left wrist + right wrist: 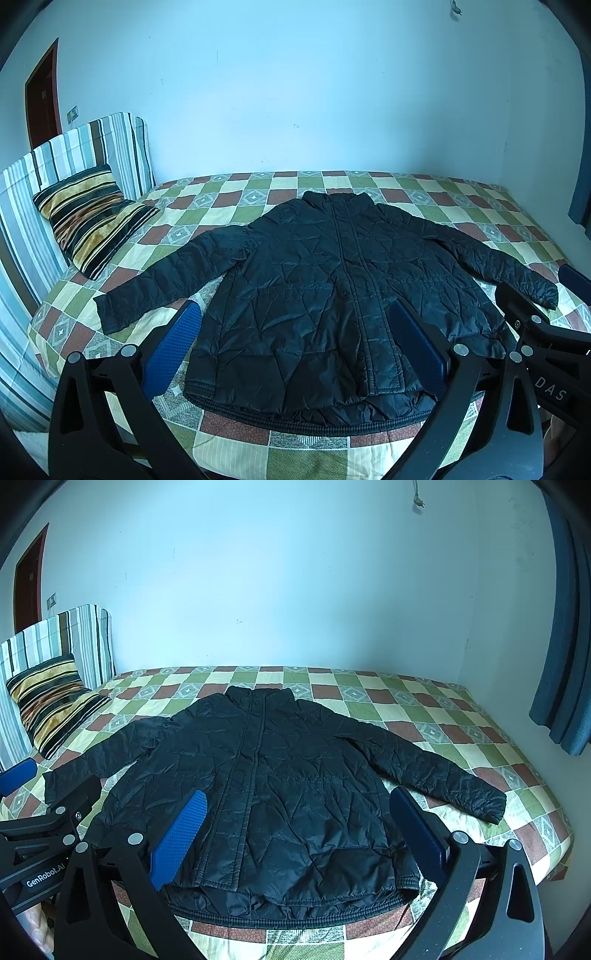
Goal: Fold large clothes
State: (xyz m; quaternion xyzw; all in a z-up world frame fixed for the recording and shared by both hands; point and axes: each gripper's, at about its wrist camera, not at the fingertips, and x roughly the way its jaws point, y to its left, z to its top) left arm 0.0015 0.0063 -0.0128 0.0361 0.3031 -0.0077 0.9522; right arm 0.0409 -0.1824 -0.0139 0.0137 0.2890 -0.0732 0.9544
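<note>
A black quilted jacket (317, 295) lies flat and front up on the checked bedspread (424, 192), zipped, collar far, hem near, both sleeves spread out. It also shows in the right wrist view (266, 794). My left gripper (295, 339) is open and empty, held above the jacket's lower left part. My right gripper (295, 827) is open and empty, held above the jacket's lower right part. Each gripper appears at the edge of the other's view: the right one (546, 332) and the left one (37, 812).
A striped pillow (88, 218) leans against a striped headboard (74, 155) at the bed's left end. A pale wall runs behind the bed. A dark door (42, 96) is far left. A blue curtain (565, 646) hangs at the right. The bed's near edge is just below the hem.
</note>
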